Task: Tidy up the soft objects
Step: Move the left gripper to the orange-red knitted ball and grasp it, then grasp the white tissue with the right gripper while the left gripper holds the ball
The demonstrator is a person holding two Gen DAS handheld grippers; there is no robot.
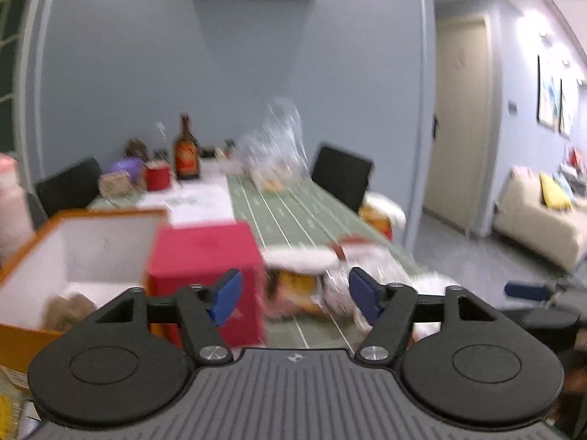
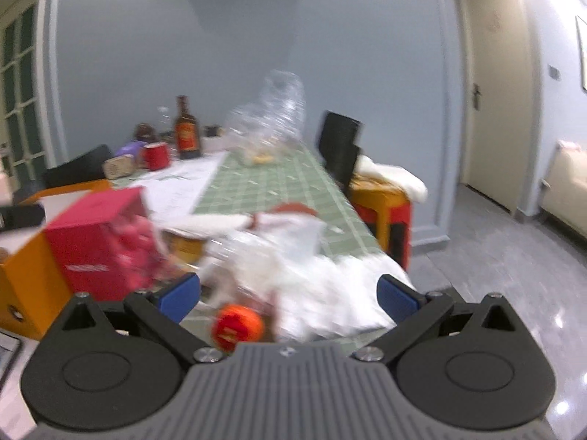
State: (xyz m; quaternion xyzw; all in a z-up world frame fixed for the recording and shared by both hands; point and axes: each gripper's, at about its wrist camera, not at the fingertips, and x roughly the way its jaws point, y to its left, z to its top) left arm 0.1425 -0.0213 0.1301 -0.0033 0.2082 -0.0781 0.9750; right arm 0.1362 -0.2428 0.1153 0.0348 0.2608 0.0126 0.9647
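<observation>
Both views are blurred by motion. A heap of soft packages in clear and white wrapping (image 2: 293, 256) lies on the near end of the green checked table (image 2: 279, 179), with a small orange-red round pack (image 2: 238, 324) at its front. It also shows in the left wrist view (image 1: 315, 278). My right gripper (image 2: 288, 297) is open and empty, just short of the heap. My left gripper (image 1: 295, 295) is open and empty, facing the same heap beside a red box (image 1: 205, 264).
An orange box with a white inside (image 1: 84, 256) stands at the left and holds a brownish thing. A bottle (image 1: 186, 154), a red mug (image 1: 157, 178) and a clear plastic bag (image 1: 275, 154) sit at the table's far end. Black chairs (image 1: 341, 176) flank the table.
</observation>
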